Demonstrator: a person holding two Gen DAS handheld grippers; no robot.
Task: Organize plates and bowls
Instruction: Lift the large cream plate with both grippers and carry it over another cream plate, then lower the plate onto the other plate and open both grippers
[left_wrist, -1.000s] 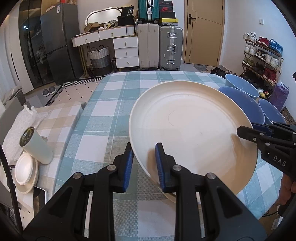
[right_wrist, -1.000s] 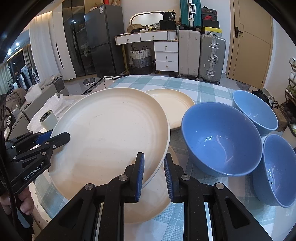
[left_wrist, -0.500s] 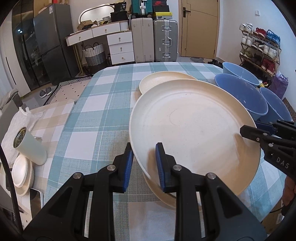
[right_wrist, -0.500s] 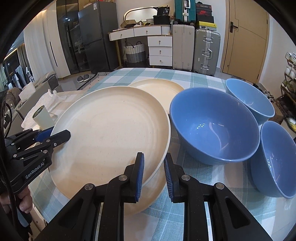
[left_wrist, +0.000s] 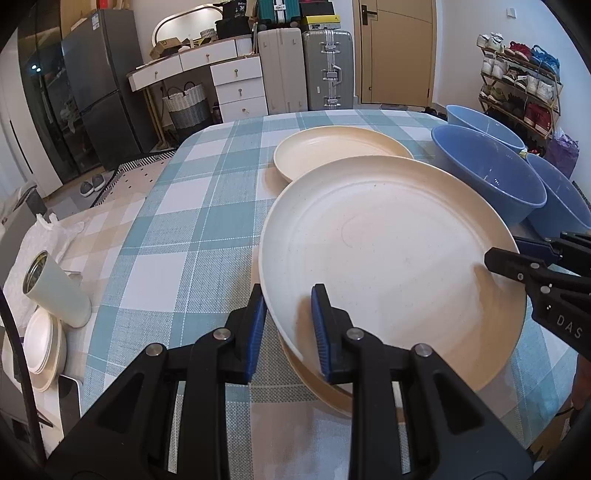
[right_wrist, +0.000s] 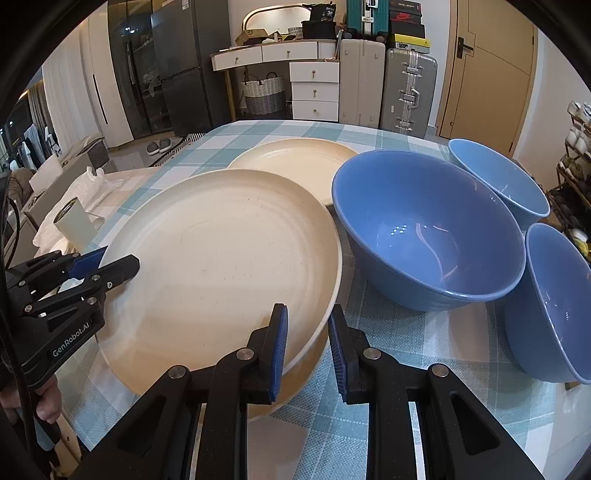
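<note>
Cream plate clamped both sides — only right wrist shows hand.

A: The left wrist view looks steeply down, close over the cream plate, bowls at two o'clock.

B: The right wrist view shares that plate, now at ten o'clock.

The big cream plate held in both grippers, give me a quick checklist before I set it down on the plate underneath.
1. Left gripper clamped on the big plate rim: ok.
2. Right gripper clamped on the opposite rim: ok.
3. Lower plate directly below: ok, though slightly offset.
4. Held plate level: not ok, it tilts.
5. Clear of nearest blue bowl: ok, but the gap is narrow.
6. Plates already touching: cannot tell.
</note>
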